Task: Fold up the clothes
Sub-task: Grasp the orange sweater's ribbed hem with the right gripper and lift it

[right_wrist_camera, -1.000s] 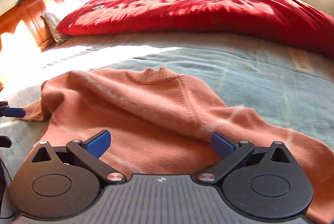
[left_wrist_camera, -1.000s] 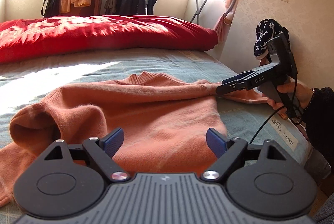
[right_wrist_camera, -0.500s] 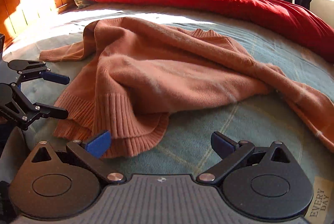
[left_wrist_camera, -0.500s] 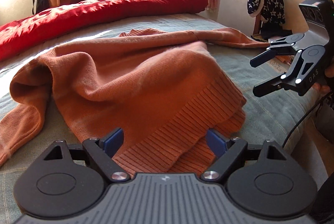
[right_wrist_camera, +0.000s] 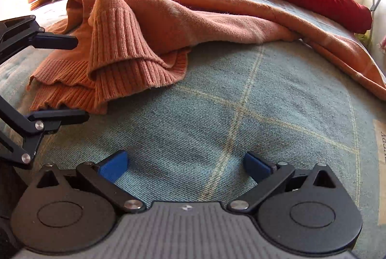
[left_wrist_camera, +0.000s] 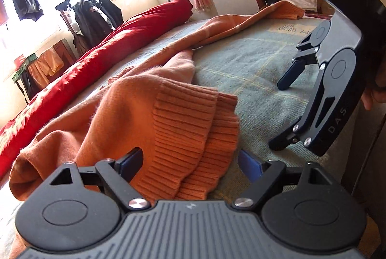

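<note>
The left claw point(left_wrist_camera: 190, 162) is held spread wide, empty, with the ribbed hem point(left_wrist_camera: 193, 138) of the orange sweater point(left_wrist_camera: 125, 99) lying directly between its fingers at the bed's near edge. The right claw point(right_wrist_camera: 185, 166), likewise released, hangs over bare bedcover point(right_wrist_camera: 241, 102); the hem lies to its left, and the sweater's length runs away across the bed.

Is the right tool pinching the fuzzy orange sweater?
No, the right tool is open over the bare blue-green blanket, and the fuzzy orange knitted sweater lies farther ahead, apart from its fingers.
</note>
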### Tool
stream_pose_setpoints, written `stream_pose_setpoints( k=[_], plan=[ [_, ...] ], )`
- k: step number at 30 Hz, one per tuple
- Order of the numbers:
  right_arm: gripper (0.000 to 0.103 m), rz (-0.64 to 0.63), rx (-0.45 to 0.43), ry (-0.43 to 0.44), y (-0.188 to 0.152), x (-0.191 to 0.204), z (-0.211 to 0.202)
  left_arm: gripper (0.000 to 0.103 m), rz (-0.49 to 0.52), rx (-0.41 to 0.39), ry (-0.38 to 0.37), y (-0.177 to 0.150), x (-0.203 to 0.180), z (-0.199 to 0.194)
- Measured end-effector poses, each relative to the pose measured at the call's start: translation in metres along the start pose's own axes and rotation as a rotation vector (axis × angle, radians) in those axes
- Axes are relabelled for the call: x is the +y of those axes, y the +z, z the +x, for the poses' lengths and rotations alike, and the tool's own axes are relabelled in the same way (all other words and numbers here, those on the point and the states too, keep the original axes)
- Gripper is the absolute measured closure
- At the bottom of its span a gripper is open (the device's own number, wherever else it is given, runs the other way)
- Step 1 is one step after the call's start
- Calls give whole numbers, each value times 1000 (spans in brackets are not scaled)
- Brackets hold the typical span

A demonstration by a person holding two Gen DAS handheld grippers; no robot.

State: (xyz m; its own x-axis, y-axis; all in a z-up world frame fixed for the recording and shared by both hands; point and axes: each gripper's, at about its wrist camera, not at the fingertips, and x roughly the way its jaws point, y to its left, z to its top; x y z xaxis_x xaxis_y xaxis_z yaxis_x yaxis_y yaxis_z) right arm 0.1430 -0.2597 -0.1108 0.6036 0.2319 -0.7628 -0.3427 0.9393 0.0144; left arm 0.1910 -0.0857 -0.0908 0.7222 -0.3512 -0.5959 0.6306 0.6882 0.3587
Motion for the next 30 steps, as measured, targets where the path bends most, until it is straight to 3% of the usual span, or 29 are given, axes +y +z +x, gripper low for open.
stream_pose_setpoints(
  k=[7, 13, 17, 23, 30],
  plan=[
    [0, 24, -46, 6, -5, -5, -11, 16, 69, -43, 75, 8, -18, 13],
    [0, 72, -107, -22, -9, -19, -38, 15, 43, -112, 280, 12, 1, 0],
    [0, -36, -197, -53, -9, -10, -47, 15, -17, -165, 355, 16, 21, -18],
    [0, -263, -288, -75, 16, 28, -32, 15, -77, -187, 363, 26, 47, -29],
    [0, -322, -357, -126, 65, 52, 18, 15, -107, -189, 349, 26, 73, -36]
  ],
)
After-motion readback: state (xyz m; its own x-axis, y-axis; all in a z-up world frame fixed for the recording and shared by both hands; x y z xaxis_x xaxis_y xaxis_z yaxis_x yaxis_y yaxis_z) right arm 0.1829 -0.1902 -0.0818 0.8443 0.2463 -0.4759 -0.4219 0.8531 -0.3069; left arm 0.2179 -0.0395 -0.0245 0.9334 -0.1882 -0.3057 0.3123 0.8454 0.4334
